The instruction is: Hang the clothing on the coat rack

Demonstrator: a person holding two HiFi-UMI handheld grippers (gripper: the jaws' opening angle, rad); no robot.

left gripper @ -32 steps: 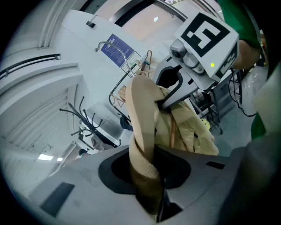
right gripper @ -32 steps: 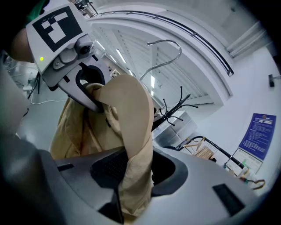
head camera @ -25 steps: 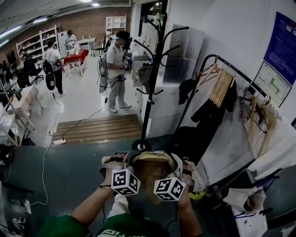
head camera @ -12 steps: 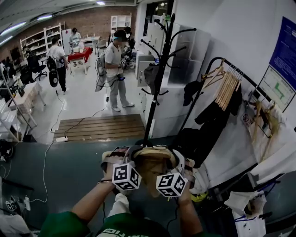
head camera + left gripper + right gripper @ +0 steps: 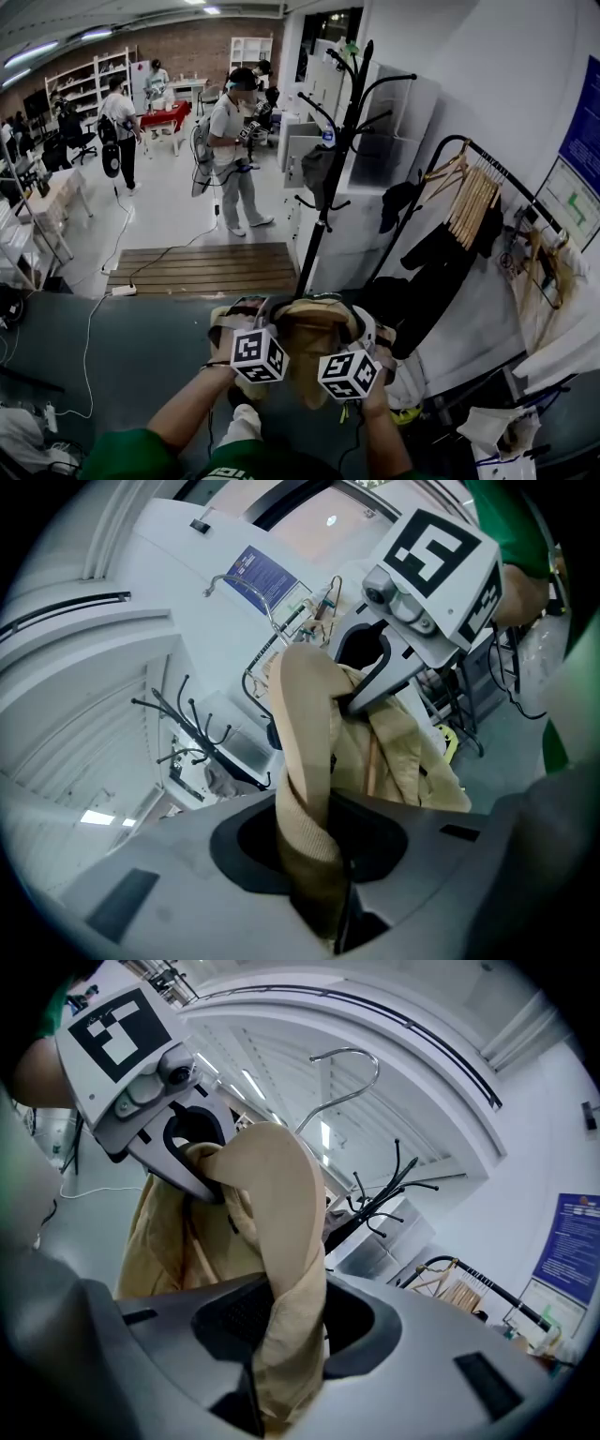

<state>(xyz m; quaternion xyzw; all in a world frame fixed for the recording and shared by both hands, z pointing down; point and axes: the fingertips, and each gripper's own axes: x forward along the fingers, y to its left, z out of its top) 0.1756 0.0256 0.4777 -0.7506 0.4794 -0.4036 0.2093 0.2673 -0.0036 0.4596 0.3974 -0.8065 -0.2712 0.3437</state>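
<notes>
Coat rack: We find the black rack upright at 12 o'clock from the load and well apart from it. We judge that the hang itself has not begun.
Tan jacket: It is bunched low at 6 o'clock in the head view and slung between the two tools. We judge it is held at two points so that the collar edge stays spread and off the floor.
Forearms: The left forearm and the right forearm both reach forward and converge. The tools sit side by side with their marker cubes facing up.
Left gripper: It is clenched on a fold of the jacket, and the fabric fills the jaw gap.
Right gripper: It is likewise clamped on a fold of the jacket.
Wire hanger hook: It shows at 12 o'clock above the fabric. We cannot confirm that it is attached to the jacket.
</notes>
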